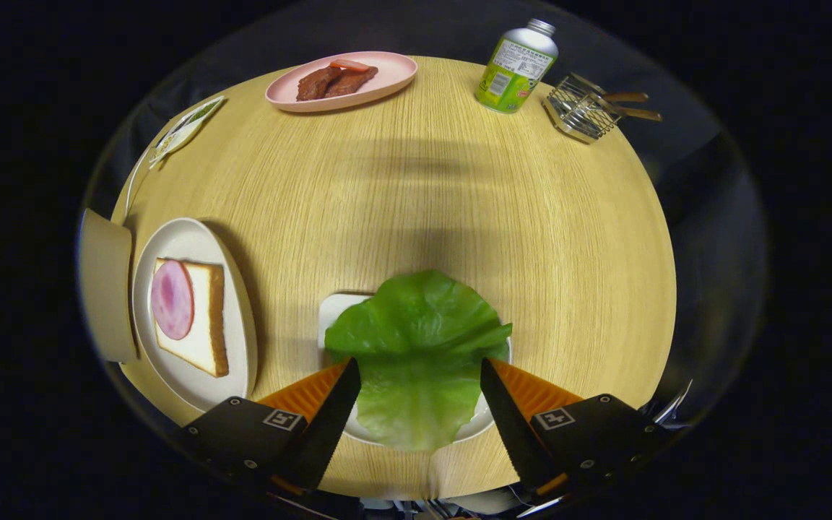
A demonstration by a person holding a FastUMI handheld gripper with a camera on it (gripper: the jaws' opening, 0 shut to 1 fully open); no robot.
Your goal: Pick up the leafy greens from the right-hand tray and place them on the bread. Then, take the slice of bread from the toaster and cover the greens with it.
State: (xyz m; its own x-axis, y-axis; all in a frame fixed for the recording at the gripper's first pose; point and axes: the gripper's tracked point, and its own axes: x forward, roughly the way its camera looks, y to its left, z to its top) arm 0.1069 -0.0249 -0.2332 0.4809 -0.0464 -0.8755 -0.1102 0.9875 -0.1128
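The desk (416, 195), a round wooden top, carried everything, and the step in hand was judged to be the first pick, since the leafy greens (416, 347) lay unlifted on their small white tray (333, 310) at the near edge. To the left, by the desk's left edge, a white plate (192, 242) held the bread (206, 321) with a round of ham (172, 298) on it, well apart from the tray. At the far edge a pink plate (387, 76) of meat, a bottle (517, 66) and a wire toaster rack (583, 108) were set. The gripper (419, 379) was held above the tray, pointed forward and down, its fingers spread wide with the leaf's near part between them and neither finger seen pressing it. For a sound grasp, the gripper would best be lowered onto the thicker near part of the leaf and closed gently, so the thin leaf would neither tear nor slip, and the tray would not be dragged.
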